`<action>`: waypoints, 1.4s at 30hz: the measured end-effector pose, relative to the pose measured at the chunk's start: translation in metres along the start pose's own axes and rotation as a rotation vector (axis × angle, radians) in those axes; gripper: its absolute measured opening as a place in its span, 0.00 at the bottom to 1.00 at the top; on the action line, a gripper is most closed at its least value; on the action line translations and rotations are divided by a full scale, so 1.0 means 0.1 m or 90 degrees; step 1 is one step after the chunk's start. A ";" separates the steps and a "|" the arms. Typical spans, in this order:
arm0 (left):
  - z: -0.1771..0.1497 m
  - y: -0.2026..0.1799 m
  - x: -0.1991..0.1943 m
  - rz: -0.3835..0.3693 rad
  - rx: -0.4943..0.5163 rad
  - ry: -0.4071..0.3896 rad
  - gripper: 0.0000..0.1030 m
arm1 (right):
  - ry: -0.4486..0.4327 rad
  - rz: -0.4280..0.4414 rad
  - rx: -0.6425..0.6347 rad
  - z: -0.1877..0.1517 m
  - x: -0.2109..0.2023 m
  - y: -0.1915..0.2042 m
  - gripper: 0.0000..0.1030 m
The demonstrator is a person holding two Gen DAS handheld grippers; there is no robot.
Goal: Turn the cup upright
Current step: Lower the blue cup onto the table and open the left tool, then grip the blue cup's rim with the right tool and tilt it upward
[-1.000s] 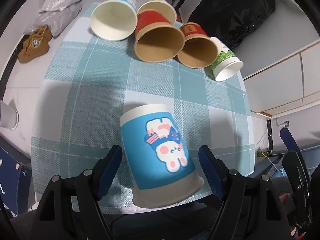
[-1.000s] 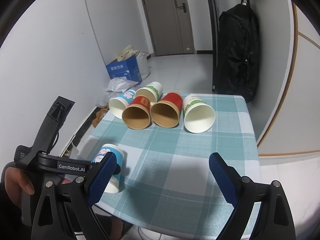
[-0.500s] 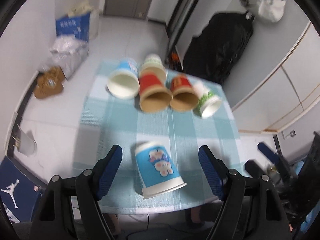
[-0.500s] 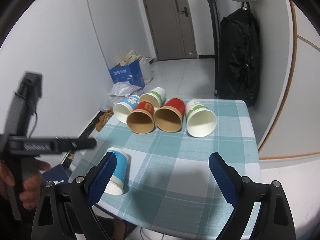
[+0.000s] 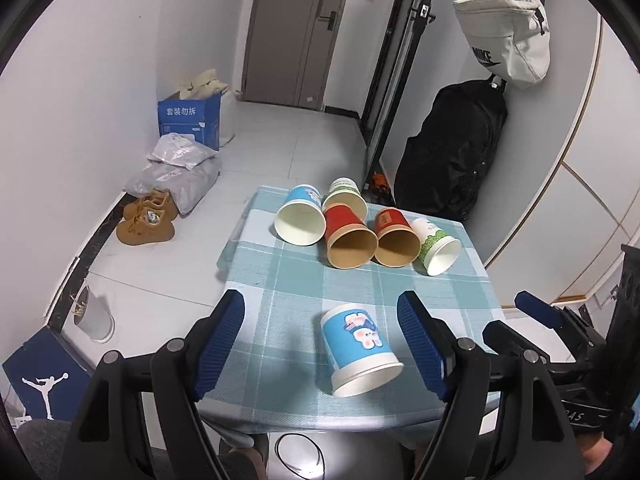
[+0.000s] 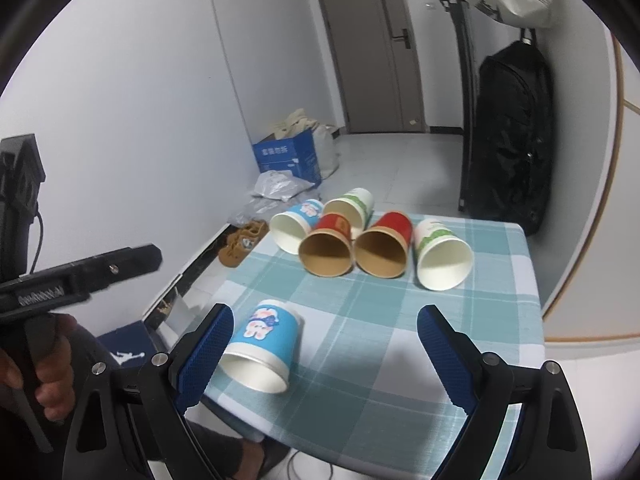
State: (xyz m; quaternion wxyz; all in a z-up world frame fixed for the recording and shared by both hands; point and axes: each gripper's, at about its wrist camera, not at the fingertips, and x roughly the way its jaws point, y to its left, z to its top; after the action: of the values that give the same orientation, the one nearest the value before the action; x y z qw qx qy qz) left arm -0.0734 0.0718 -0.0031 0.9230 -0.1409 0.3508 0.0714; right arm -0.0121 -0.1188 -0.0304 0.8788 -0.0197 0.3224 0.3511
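We found the blue paper cup with a rabbit print (image 5: 357, 343) lying on its side on the checked teal worktop (image 5: 288, 288), mouth toward the near edge, just ahead of the left claw (image 5: 320, 344) and between its fingers' line. Both that claw and the right claw (image 6: 325, 354) stood wide and empty. We judged that a clumsy nudge might roll the cup off the edge, or that too tight a squeeze might crush it.

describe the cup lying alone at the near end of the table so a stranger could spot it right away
Start at the table with the teal checked cloth. At its far end five cups lie in a cluster; nearer the grippers, one blue bunny cup lies on its side by itself. Blue band, cartoon rabbit, white rim, apart from the rest.
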 end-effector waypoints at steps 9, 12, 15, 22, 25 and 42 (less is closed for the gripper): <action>-0.04 0.12 -0.15 0.013 -0.009 -0.028 0.85 | 0.026 0.018 -0.048 -0.10 0.06 0.23 0.86; -0.03 0.17 -0.19 0.014 -0.012 -0.038 0.85 | 0.043 0.024 -0.067 -0.15 0.12 0.30 0.85; -0.02 0.26 -0.18 0.017 -0.028 -0.038 0.86 | 0.064 0.026 -0.084 -0.18 0.20 0.38 0.85; -0.03 0.37 -0.18 0.031 -0.029 -0.036 0.86 | 0.110 0.012 -0.122 -0.26 0.44 0.49 0.85; -0.04 0.43 -0.17 0.029 -0.037 -0.031 0.86 | 0.134 0.004 -0.137 -0.31 0.57 0.53 0.79; -0.03 0.56 -0.11 0.010 -0.054 -0.006 0.85 | 0.208 -0.050 -0.159 -0.40 1.03 0.57 0.04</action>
State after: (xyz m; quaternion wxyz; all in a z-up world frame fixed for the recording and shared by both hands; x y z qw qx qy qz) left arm -0.0963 0.1241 -0.0097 0.9173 -0.1766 0.3444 0.0937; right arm -0.0139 -0.0243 -0.1103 0.8186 -0.1977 0.4135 0.3462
